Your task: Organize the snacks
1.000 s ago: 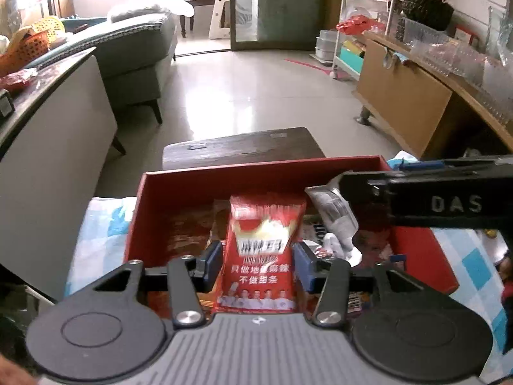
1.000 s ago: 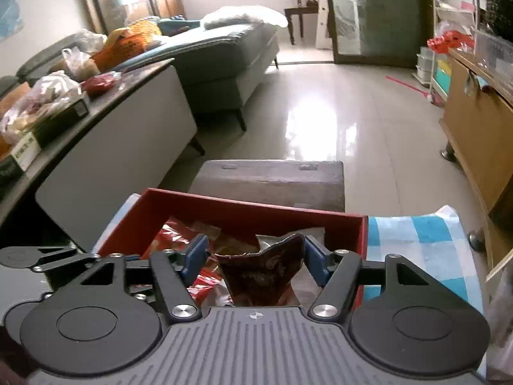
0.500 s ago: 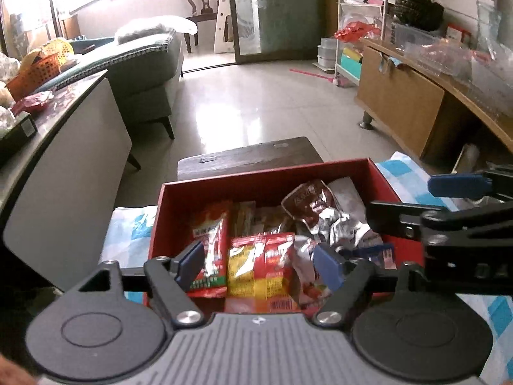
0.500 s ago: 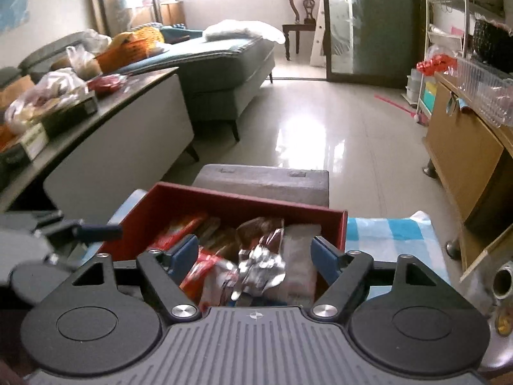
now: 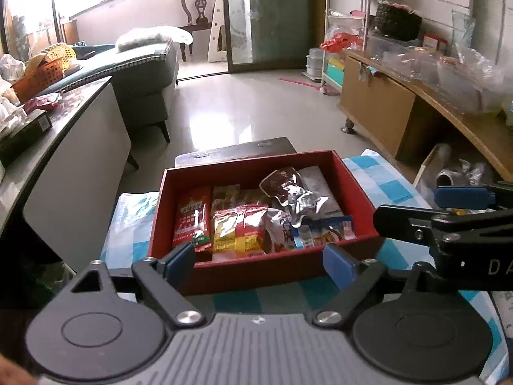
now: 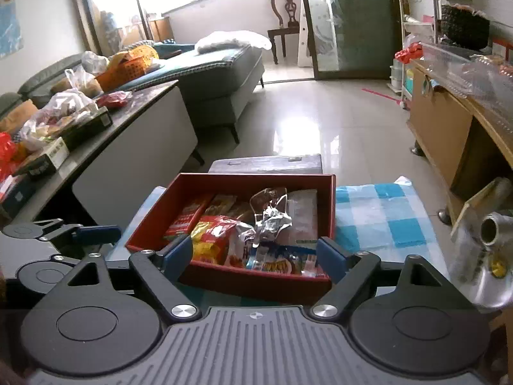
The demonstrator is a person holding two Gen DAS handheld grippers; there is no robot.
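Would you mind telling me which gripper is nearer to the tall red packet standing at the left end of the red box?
Left. The left gripper hovers just before the tall red packet, jaws opening and empty; the right gripper fronts the red box's other end.

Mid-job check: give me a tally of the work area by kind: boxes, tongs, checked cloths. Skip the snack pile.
Red box: 1
Left tongs, right tongs, both opening, holding nothing: 2
Blue checked cloth: 1
Total: 4

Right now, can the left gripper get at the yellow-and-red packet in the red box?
Probably yes: the left gripper, fingers opening and empty, faces the yellow-and-red packet lying on top near the red box's front wall, nothing over it.
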